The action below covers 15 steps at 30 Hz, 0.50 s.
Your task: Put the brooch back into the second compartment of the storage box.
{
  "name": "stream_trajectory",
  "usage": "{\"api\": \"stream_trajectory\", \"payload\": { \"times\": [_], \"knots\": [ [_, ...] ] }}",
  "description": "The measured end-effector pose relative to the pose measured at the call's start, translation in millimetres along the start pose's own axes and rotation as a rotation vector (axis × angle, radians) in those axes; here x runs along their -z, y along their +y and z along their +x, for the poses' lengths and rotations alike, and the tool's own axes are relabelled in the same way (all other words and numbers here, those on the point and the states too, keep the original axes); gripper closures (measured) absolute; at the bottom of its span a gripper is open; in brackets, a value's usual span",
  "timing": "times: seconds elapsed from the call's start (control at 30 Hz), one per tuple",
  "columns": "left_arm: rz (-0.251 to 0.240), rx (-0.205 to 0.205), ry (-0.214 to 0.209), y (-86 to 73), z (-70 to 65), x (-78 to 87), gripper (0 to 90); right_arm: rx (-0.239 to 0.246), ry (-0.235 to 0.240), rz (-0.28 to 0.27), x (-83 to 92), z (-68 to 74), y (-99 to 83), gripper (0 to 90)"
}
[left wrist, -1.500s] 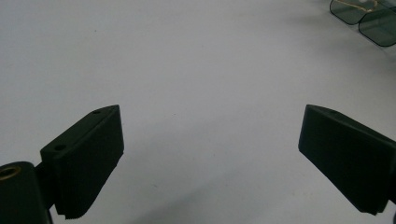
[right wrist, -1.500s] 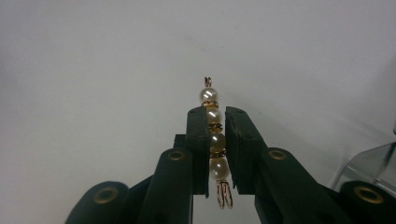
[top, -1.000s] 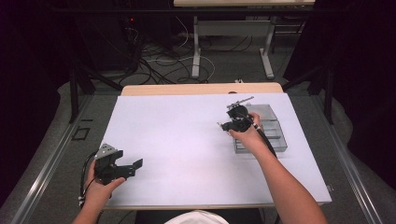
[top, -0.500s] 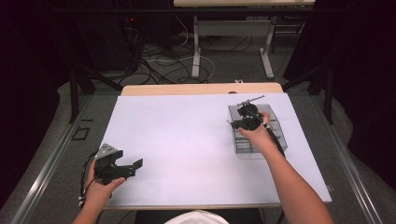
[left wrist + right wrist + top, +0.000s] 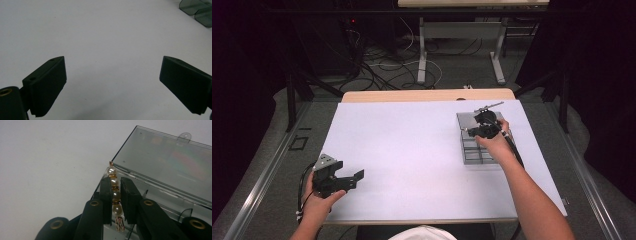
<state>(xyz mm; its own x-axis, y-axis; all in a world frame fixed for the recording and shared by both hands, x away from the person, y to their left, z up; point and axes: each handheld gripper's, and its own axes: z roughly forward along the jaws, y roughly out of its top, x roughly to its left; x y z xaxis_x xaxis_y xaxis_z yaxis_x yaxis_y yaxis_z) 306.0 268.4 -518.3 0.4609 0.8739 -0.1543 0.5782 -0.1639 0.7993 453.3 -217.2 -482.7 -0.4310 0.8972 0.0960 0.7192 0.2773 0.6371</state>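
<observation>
Pearl earring (image 5: 114,192) gripped in right hand-held gripper (image 5: 116,202), held over the open box (image 5: 160,167).

Pickup looks done; what's left, prob., is lowering the earring into a compartment & letting go. Right jaws closed on the pearl strand, which stands upright betw. them w/ top pearl poking above the tips & a metal end hanging below. It hangs over the near corner of the clear box, lid laid back flat, not yet inside. High view: right hand-held gripper (image 5: 484,125) above the box (image 5: 472,150) at the counter (image 5: 412,150) right side. Left hand-held gripper (image 5: 343,181) sits well apart near the front-left edge, jaws wide open, holding nothing.
</observation>
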Motion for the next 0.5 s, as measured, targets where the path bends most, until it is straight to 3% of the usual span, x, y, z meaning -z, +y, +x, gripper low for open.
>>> {"api": "stream_trajectory", "payload": {
  "times": [0.5],
  "knots": [
    [0.01,0.005,-0.003,-1.3,1.7,2.0,7.3,-0.021,-0.039,0.003,7.0,-21.0,-8.1,80.4]
  ]
}}
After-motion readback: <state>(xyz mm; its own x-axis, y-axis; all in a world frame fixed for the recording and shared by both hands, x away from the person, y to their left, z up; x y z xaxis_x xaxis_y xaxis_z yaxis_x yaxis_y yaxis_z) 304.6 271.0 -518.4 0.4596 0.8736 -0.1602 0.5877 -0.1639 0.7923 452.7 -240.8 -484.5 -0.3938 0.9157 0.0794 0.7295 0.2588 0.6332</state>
